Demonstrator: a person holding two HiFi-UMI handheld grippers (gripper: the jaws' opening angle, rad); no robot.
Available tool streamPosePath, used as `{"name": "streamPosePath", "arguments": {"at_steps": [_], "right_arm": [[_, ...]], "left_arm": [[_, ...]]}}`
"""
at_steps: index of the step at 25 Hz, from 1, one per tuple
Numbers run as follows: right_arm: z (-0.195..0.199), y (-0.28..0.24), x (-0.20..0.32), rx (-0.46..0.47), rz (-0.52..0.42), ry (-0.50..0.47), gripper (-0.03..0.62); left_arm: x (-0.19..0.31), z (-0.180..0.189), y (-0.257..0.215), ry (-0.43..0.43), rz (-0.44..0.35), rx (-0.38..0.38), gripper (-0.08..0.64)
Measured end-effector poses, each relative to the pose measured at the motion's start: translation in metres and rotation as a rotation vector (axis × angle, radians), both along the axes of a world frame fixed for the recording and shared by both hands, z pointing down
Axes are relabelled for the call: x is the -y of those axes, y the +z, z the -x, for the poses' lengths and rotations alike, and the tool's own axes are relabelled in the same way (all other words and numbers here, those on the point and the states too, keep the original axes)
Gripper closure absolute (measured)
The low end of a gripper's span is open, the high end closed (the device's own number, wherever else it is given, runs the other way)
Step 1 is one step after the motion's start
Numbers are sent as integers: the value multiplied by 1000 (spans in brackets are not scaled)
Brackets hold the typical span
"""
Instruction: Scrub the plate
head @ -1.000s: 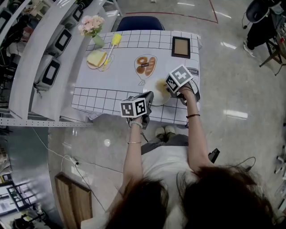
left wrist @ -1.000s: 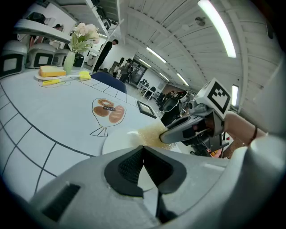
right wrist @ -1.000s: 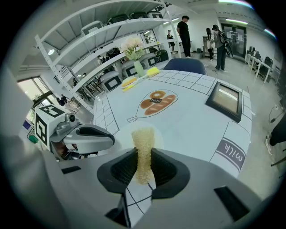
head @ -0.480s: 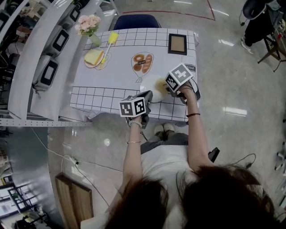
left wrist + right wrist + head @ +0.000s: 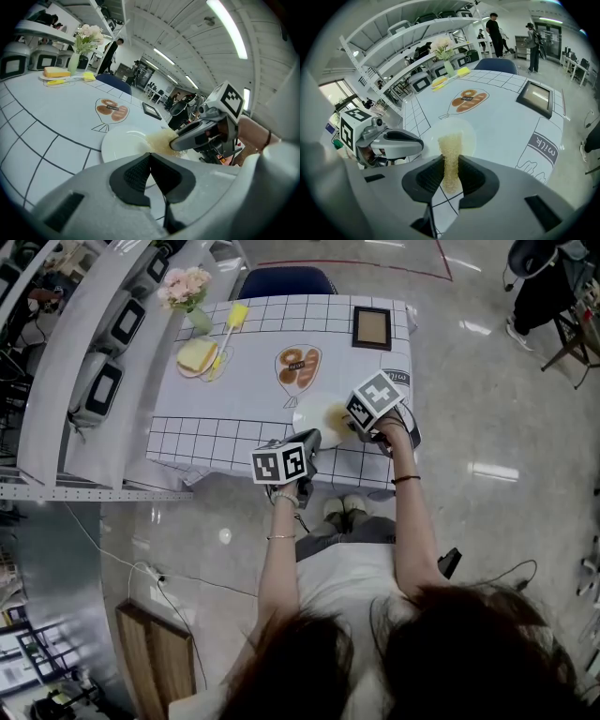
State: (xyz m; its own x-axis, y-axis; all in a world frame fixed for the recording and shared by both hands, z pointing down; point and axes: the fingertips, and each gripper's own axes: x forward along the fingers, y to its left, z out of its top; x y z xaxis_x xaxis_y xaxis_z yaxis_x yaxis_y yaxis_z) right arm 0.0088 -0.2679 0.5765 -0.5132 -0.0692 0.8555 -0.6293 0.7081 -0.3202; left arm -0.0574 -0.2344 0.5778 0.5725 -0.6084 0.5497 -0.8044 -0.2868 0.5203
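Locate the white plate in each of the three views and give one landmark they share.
Head view: plate near the front edge of the tablecloth, right of centre.
Left gripper view: plate just past the jaws, centre-left.
Right gripper view: plate at centre, behind the sponge held in the jaws.
Shared landmark: the bread print, just beyond the plate in every view.

Plate (image 5: 121, 143) near rim behind left hand-held gripper (image 5: 150, 157)
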Motion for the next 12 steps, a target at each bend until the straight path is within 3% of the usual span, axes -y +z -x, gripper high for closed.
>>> {"name": "streamPosePath", "arguments": {"at_steps": [12], "right_arm": [[6, 0, -9, -10, 3, -34, 512]], "left_arm": [[-7, 3, 2, -25, 10, -4, 549]]}}
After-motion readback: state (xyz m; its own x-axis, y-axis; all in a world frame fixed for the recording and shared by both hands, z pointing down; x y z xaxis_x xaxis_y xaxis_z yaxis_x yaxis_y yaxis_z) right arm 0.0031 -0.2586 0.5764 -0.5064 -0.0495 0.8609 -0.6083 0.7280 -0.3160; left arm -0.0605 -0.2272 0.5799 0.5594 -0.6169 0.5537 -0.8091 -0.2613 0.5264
